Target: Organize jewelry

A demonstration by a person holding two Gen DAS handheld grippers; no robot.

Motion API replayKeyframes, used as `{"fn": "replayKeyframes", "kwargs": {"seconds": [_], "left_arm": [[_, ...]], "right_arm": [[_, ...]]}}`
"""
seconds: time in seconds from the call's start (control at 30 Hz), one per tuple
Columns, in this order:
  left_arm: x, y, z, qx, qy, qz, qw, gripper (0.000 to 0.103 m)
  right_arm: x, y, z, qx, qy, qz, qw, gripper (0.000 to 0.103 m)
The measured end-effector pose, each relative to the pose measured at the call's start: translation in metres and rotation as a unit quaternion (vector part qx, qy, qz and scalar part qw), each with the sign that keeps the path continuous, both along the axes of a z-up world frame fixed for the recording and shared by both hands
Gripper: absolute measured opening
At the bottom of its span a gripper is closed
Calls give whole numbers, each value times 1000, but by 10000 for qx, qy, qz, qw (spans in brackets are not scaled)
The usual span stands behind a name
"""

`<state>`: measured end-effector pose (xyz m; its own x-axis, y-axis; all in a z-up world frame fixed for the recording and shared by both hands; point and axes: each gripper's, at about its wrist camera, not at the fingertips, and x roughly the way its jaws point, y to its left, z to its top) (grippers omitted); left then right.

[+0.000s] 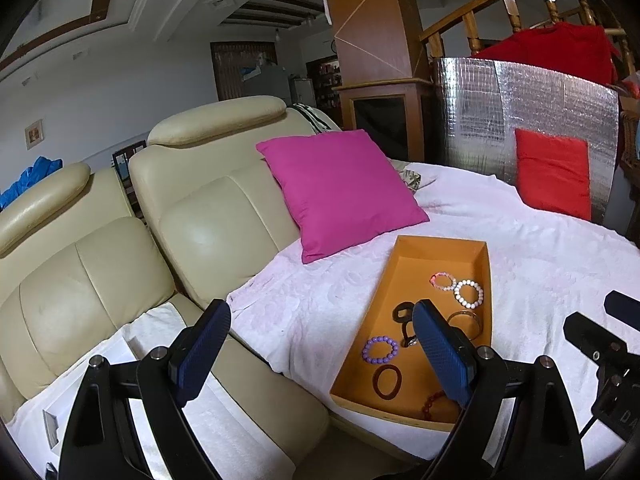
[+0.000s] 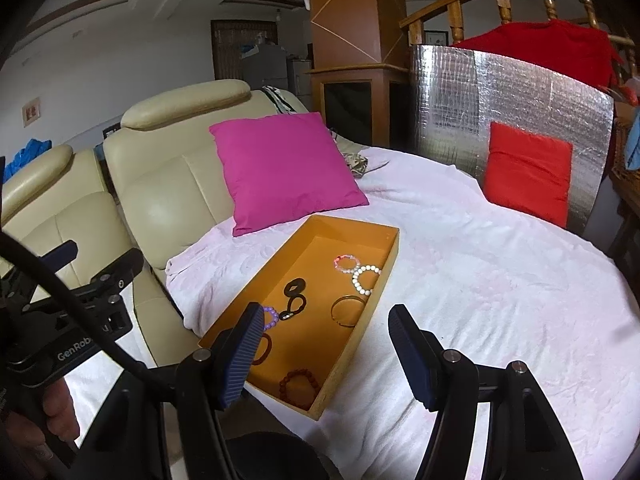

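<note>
judging from how things lie, the sorting looks close to finished: every piece of jewelry in view sits inside the orange tray, and none shows on the cloth around it. in the tray: pink bead bracelet touching the white bead bracelet at the far end; thin gold bangle near the right wall; black hair ties mid-tray; purple bead bracelet; dark brown ring; red bead bracelet nearest the camera. pieces lie loose, not grouped by kind, so some arranging may remain; cannot tell if more is wanted.

left gripper: jaws spread wide, nothing between them, over the tray's left edge and the sofa gap. right gripper: jaws also wide, empty, hovering over the tray's near right corner.

surface: round table under a pale pink textured cloth, soft and wrinkled. magenta cushion just behind the tray, red cushion against a silver foil panel. cream leather sofa to the left; wooden railing and pillar behind.
</note>
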<state>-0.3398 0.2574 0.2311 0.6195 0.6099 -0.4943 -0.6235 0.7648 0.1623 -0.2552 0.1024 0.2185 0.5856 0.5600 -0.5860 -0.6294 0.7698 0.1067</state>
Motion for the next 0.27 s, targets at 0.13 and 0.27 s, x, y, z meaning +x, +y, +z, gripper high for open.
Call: {"fn": "replayKeyframes", "kwargs": {"seconds": [0.13, 0.27], "left_arm": [[13, -11, -2, 64, 68, -119, 9999, 92], [47, -41, -1, 36, 115, -659, 9978, 92]], "right_arm": [[13, -12, -5, 84, 110, -114, 9998, 68], [31, -40, -12, 124, 145, -379, 9991, 68]]}}
